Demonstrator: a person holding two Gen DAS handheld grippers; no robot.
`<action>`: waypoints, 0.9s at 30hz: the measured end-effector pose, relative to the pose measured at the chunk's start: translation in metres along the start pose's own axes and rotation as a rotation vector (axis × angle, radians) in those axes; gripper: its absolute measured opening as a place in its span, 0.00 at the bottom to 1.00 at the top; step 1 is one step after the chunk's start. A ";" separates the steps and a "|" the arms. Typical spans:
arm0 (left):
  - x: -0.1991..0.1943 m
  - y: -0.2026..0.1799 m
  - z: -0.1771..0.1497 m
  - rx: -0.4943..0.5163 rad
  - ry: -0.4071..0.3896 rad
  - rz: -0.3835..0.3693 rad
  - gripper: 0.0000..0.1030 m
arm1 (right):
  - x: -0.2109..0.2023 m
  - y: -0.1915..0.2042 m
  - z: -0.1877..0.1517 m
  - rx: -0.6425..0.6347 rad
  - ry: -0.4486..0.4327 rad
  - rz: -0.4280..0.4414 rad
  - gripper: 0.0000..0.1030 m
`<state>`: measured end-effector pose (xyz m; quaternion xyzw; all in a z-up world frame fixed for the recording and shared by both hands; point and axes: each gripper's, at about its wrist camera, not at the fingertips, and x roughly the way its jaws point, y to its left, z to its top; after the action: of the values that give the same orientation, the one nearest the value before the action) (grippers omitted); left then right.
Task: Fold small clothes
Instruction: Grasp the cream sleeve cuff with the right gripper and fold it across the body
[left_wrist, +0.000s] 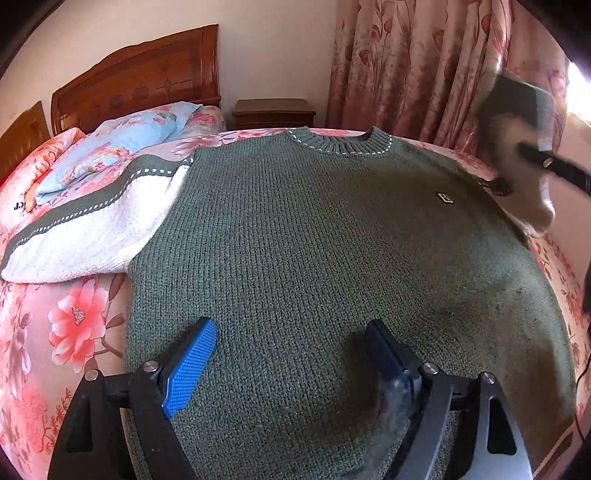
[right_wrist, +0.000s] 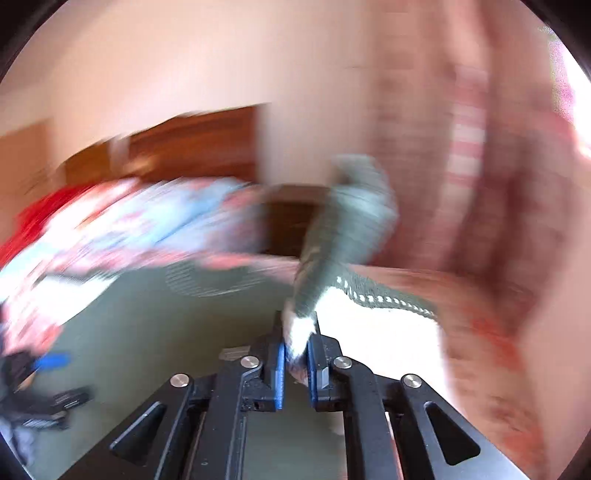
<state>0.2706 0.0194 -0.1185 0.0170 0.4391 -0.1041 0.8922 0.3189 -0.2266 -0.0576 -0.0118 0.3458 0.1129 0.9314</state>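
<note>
Right gripper (right_wrist: 295, 354) is clamping down on the sweater's right sleeve (right_wrist: 343, 229), jaws pinched together on the white-and-green knit and holding it up off the bed; that view's super blurry though. Left gripper (left_wrist: 284, 354) is hovering with its fingers spread apart just over the hem, gripping nothing. The green sweater (left_wrist: 314, 240) is lying flat, face up, on the floral bedspread (left_wrist: 74, 325), its other sleeve (left_wrist: 92, 236) stretching toward the pillows (left_wrist: 122, 140).

Sweater (left_wrist: 314, 240) on bed (left_wrist: 74, 332), nightstand (left_wrist: 273, 112) behind.
</note>
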 end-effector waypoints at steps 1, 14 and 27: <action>0.000 0.001 0.000 -0.005 -0.002 -0.006 0.82 | 0.009 0.014 -0.003 -0.023 0.029 0.030 1.00; 0.012 0.002 0.040 -0.273 0.070 -0.404 0.77 | -0.006 -0.002 -0.092 0.047 0.224 -0.011 1.00; 0.076 -0.070 0.105 -0.197 0.091 -0.367 0.14 | -0.022 -0.014 -0.093 0.117 0.109 -0.058 1.00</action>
<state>0.3835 -0.0751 -0.1097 -0.1456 0.4826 -0.2205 0.8350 0.2459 -0.2546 -0.1146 0.0264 0.4014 0.0649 0.9132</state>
